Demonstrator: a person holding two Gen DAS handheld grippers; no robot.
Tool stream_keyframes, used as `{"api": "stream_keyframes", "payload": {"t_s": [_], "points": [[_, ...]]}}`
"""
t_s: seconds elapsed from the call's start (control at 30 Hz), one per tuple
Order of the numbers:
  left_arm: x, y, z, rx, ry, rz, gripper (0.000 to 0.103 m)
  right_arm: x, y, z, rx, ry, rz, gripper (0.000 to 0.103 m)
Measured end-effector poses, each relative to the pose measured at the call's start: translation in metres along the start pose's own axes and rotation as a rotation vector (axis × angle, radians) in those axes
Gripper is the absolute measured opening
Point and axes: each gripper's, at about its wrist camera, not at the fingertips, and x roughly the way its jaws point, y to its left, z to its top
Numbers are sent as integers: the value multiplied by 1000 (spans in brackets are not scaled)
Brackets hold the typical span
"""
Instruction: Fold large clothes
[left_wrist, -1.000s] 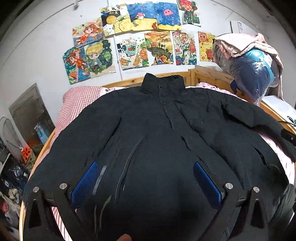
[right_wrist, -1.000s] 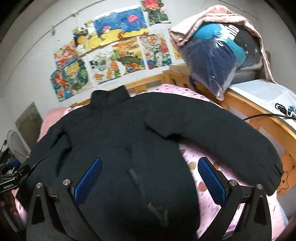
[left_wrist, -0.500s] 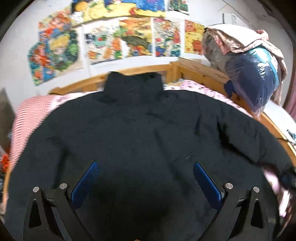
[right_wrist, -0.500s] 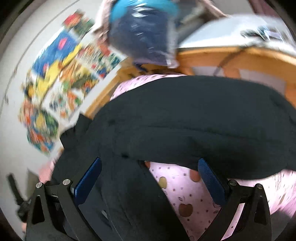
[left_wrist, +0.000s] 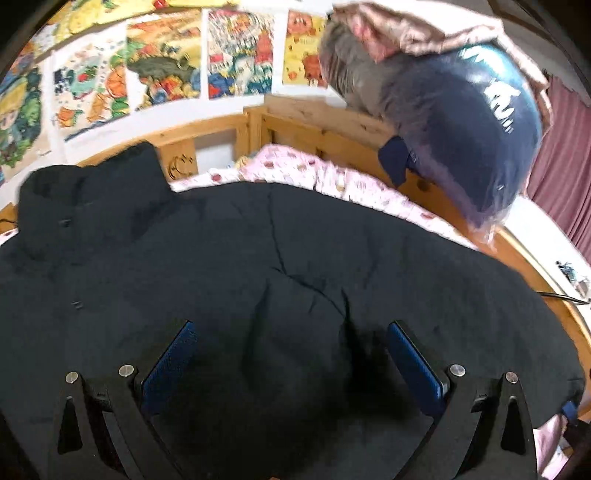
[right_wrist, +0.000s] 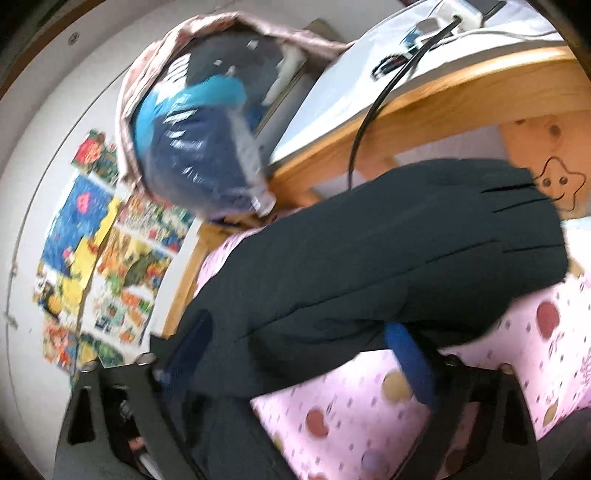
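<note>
**Black jacket spread on the bed, both jaws wide**

The left gripper (left_wrist: 290, 363) hangs over the black jacket (left_wrist: 258, 266), jaws wide, collar far ahead to the left. Only the right wrist view shows the sleeve (right_wrist: 388, 258) lying between the right gripper (right_wrist: 299, 354)'s spread pads, perhaps touching; blur obscures it. A plastic bag (right_wrist: 199, 162) holding clothes sits ahead on the wooden bed frame (right_wrist: 461, 96).

Readable text: none in either view.
Bagged navy garment (left_wrist: 480, 122), ahead and to the right of the left tongs: white lettering, too blurred to read.
Wall drawings (left_wrist: 236, 55), ahead: small marks, not legible.
</note>
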Motion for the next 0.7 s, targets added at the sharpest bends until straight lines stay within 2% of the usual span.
{"api": "stream_keyframes", "payload": {"t_s": [0.07, 0.17, 0.2, 0.23, 0.27, 0.33, 0.5, 0.6, 0.7], "points": [[26, -5, 1, -4, 55, 1, 103, 4, -3, 10, 17, -24, -32, 61], [56, -2, -5, -26, 162, -15, 103, 14, -11, 23, 37, -52, -66, 44], [61, -1, -7, -32, 177, -20, 103, 11, -14, 24, 34, -56, -67, 39], [61, 0, -8, -35, 177, -27, 103, 16, -10, 29, 19, -63, -72, 28], [60, 1, -8, -40, 173, -35, 103, 14, -9, 30, 3, -70, -70, 22], [52, 6, -8, -60, 168, -52, 103, 9, -3, 37, -44, -92, -67, 15], [16, 31, -10, -113, 191, -31, 103, -9, 30, 48, -193, -161, -39, 9], [-18, 53, -14, -122, 193, 4, 103, -15, 68, 55, -315, -195, -13, 8], [-53, 85, -19, -152, 177, 25, 103, -17, 127, 53, -497, -218, 38, 8]]}}
